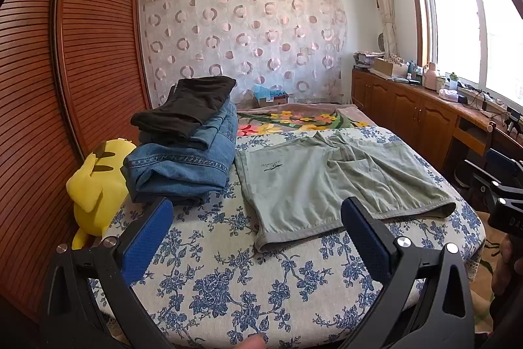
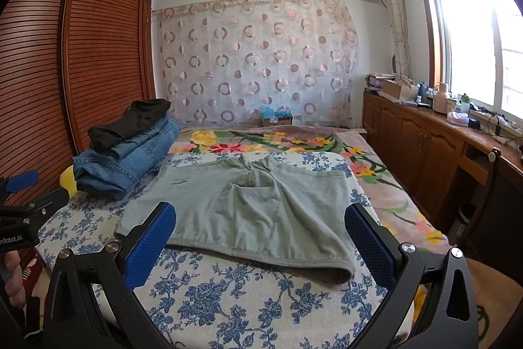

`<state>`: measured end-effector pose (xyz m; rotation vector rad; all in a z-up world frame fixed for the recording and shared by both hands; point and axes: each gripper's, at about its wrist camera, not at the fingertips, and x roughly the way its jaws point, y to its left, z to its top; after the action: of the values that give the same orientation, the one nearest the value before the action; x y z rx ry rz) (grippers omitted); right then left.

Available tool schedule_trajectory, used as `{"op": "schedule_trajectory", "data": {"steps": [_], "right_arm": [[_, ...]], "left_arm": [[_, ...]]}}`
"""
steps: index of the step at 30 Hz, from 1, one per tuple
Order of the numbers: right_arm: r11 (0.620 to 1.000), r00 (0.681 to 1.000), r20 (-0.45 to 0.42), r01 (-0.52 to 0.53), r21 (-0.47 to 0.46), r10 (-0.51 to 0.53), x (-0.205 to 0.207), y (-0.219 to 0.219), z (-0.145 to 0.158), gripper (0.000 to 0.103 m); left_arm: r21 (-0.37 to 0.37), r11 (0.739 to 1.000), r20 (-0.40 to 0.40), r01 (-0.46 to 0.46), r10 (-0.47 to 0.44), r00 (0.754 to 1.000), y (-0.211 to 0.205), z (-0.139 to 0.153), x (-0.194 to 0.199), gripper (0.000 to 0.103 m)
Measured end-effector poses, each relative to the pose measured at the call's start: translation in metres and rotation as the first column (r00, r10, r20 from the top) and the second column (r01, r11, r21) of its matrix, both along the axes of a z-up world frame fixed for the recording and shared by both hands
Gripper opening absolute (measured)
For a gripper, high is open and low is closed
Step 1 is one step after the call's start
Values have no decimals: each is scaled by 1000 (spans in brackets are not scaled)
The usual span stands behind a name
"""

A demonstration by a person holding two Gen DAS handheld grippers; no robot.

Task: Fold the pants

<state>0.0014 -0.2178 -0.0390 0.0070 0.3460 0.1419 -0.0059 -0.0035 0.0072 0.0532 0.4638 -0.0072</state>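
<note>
A pair of pale green shorts point(image 1: 313, 182) point(image 2: 248, 211) lies spread flat on the blue-flowered bed cover point(image 1: 235, 283) point(image 2: 248, 300), leg hems toward me and waistband at the far side. My left gripper point(image 1: 256, 218) is open, held above the cover just short of the left leg hem, with nothing between its blue pads. My right gripper point(image 2: 260, 223) is also open and hovers before the right leg hem. The right gripper shows at the right edge of the left wrist view, the left gripper at the left edge of the right wrist view.
Folded jeans point(image 1: 186, 159) point(image 2: 127, 156) with a folded black garment point(image 1: 189, 107) point(image 2: 130, 120) on top are stacked at the left of the bed. A yellow plush toy point(image 1: 98, 185) lies beside them against the wooden wardrobe point(image 1: 65, 71). Cabinets point(image 2: 421, 146) line the right wall.
</note>
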Motion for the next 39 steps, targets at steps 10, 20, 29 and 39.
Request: {"op": "schedule_trajectory", "data": {"steps": [10,20,29,39], "right_arm": [[1000,1000,4,-2,-1,2,-2,0,1,103],[1000,1000,5,-2,-1,2,-2,1,2,103],[1000,1000,6,-2,-2,2,-3,0,2,103],[1000,1000,6,-3,-3,3,-3,0,2,103]], "left_arm": [[1,1000,4,0,0,1000,0,1,0,103],[-1,1000,11,2,-2,1000,2,3,3,103],[-2,1000,12,5,-5,1000,1,3,2,103],[-3,1000,12,5,-5,1000,1,3,2,102]]}}
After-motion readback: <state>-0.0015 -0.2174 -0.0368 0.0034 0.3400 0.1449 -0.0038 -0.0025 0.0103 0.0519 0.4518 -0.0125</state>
